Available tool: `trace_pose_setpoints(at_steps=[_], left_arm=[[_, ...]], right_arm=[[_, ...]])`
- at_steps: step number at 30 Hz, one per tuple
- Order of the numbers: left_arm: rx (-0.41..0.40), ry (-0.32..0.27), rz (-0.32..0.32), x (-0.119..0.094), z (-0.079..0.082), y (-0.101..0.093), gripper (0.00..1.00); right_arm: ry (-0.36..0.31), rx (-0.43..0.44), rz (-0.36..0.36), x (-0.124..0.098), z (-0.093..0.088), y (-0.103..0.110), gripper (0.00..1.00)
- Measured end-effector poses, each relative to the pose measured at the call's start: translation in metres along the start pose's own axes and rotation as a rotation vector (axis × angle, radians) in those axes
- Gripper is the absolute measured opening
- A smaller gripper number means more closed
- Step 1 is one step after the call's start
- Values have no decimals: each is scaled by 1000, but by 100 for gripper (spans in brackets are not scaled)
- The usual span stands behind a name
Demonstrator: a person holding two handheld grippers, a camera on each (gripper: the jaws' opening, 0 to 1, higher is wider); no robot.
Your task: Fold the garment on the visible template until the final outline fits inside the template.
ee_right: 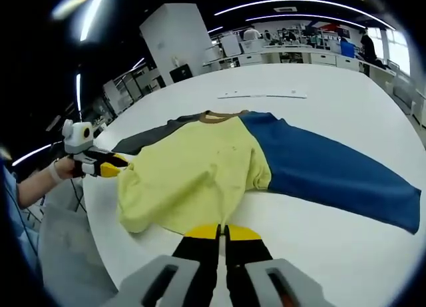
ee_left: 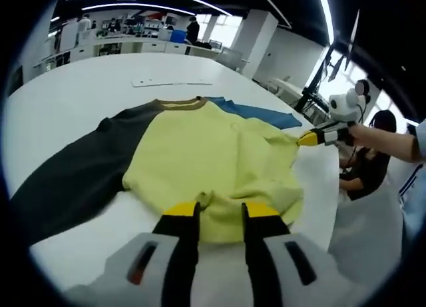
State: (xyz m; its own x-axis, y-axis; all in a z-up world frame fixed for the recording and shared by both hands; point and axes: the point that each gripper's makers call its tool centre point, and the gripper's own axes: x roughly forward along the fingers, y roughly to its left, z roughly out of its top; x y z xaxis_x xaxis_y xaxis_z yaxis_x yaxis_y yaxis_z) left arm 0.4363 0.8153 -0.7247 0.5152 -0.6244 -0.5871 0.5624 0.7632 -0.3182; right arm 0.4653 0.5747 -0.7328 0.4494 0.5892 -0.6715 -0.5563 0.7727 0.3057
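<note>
Garment lies on table; left gripper parted, right gripper clenched on its hem

Sweatshirt: pale yellow body, one sleeve blue, other sleeve dark charcoal, collar olive-brown. Worktop: plain white. Claws, left and right: black, yellow tips.

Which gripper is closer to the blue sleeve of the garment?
Right. The right gripper is at the yellow hem beside the blue sleeve; the left gripper is at the hem on the dark sleeve's side.
</note>
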Motion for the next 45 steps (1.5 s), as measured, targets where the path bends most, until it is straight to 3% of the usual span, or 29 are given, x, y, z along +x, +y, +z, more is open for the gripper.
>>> trace_pose_setpoints(at_steps=[5,13,19,27,31,35,36,37,38,40,45], left_arm=[[-15,0,10,-12,-5,6,20],[-15,63,29,-24,-35,17,16],[-2,83,10,-33,-47,14,12],[90,110,-40,-22,-53,-2,12],[119,122,-33,-16,-53,-5,10],[58,149,-31,-12,-58,-3,2],[-20,172,-18,-14,-60,-2,1],[-45,178,-50,-15,-60,-5,0],[-134,172,-67,-16,-58,-8,0],[-173,167,-56,-19,-56,-4,0],[-153,127,-50,-37,-47,1,0]], right_arm=[[-2,-3,2,-1,-1,1,0],[0,-2,2,-1,-2,1,0],[0,-1,2,-1,-1,2,0],[2,0,2,-1,-1,1,0],[2,1,4,-2,-1,2,0],[2,0,5,-2,-1,2,0],[2,0,5,-2,-1,2,0],[1,0,5,-2,0,2,0],[2,-1,6,-3,-1,2,0],[1,-1,6,-6,0,3,0],[-8,11,14,-16,1,7,0]])
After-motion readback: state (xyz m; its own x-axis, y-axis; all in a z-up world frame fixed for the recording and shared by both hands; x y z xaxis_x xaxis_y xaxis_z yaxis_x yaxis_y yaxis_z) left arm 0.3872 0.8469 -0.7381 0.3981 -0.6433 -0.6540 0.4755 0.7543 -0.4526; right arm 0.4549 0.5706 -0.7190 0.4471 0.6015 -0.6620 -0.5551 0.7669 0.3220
